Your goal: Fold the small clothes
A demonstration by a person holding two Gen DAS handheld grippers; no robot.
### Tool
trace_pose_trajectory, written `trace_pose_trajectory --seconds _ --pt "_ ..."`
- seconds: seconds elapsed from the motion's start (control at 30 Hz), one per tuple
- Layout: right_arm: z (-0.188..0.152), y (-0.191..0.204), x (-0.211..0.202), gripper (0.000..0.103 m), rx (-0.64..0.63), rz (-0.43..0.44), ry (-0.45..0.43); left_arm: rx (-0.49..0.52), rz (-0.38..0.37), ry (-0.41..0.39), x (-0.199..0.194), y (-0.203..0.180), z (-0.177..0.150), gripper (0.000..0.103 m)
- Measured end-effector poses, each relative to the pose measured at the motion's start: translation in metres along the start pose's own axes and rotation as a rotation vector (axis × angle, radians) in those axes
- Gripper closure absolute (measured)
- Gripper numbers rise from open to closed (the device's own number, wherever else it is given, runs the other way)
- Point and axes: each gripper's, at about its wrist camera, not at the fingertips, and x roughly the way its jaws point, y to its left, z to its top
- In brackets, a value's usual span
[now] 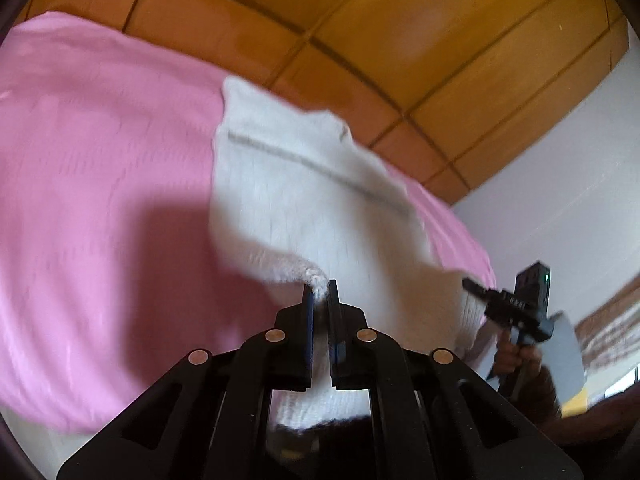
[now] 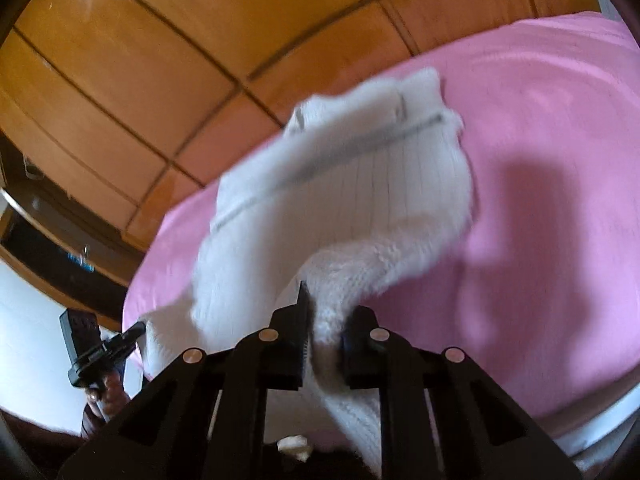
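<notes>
A white knitted garment (image 1: 312, 200) with a thin grey stripe across its far part lies partly lifted over the pink sheet (image 1: 100, 180). My left gripper (image 1: 320, 290) is shut on the garment's near edge, a fold of knit pinched between the pads. At the right of this view, my right gripper (image 1: 471, 285) grips the garment's other near corner, with a hand below it. In the right wrist view the same garment (image 2: 360, 192) rises from the pink sheet (image 2: 540, 160), and my right gripper (image 2: 328, 314) is shut on a bunched fold. My left gripper (image 2: 138, 329) shows at the left edge.
An orange-brown panelled wooden board (image 1: 400, 40) stands behind the bed. A white wall (image 1: 560, 208) lies to the right of it. A dark shelf (image 2: 48, 248) sits low at the left in the right wrist view. The garment is motion-blurred in both views.
</notes>
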Motion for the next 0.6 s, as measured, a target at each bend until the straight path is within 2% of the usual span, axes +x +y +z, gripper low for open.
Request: trace_pose_trajectory --seconds 0.17,0.2,0.23,0.27,0.3,0.33,0.37,0.4,0.43,0.5,0.6 --pt "0.048 -0.024 0.030 0.092 0.109 -0.053 -0.048 -0.071 0.032 -0.041 0.038 0.012 0.052 0.098" --pt "0.055 -0.029 0.036 0.092 0.136 -0.052 -0.050 -0.088 0.049 -0.043 0.046 0.015 0.061 0.098" --pt "0.064 -0.037 0.044 0.091 0.177 -0.055 -0.056 -0.116 0.098 -0.051 0.056 0.021 0.075 0.098" --pt "0.071 -0.046 0.048 0.087 0.208 -0.059 -0.062 -0.125 0.125 -0.058 0.062 0.024 0.083 0.098" --pt "0.077 -0.051 0.052 0.078 0.226 -0.061 -0.070 -0.129 0.146 -0.065 0.068 0.026 0.091 0.098" --pt "0.082 -0.055 0.052 0.042 0.239 -0.071 -0.085 -0.148 0.177 -0.071 0.072 0.030 0.099 0.091" --pt "0.086 -0.060 0.048 0.025 0.260 -0.072 -0.113 -0.161 0.191 -0.074 0.074 0.033 0.103 0.071" --pt "0.087 -0.063 0.043 0.016 0.275 -0.068 -0.140 -0.169 0.193 -0.088 0.073 0.036 0.104 0.057" --pt "0.088 -0.067 0.034 0.016 0.286 -0.060 -0.178 -0.175 0.193 -0.122 0.071 0.041 0.106 0.037" --pt "0.085 -0.075 0.020 0.015 0.282 -0.058 -0.192 -0.158 0.199 -0.134 0.065 0.048 0.100 0.035" --pt "0.073 -0.085 0.005 0.015 0.260 -0.085 -0.180 -0.111 0.174 -0.090 0.060 0.058 0.077 0.035"
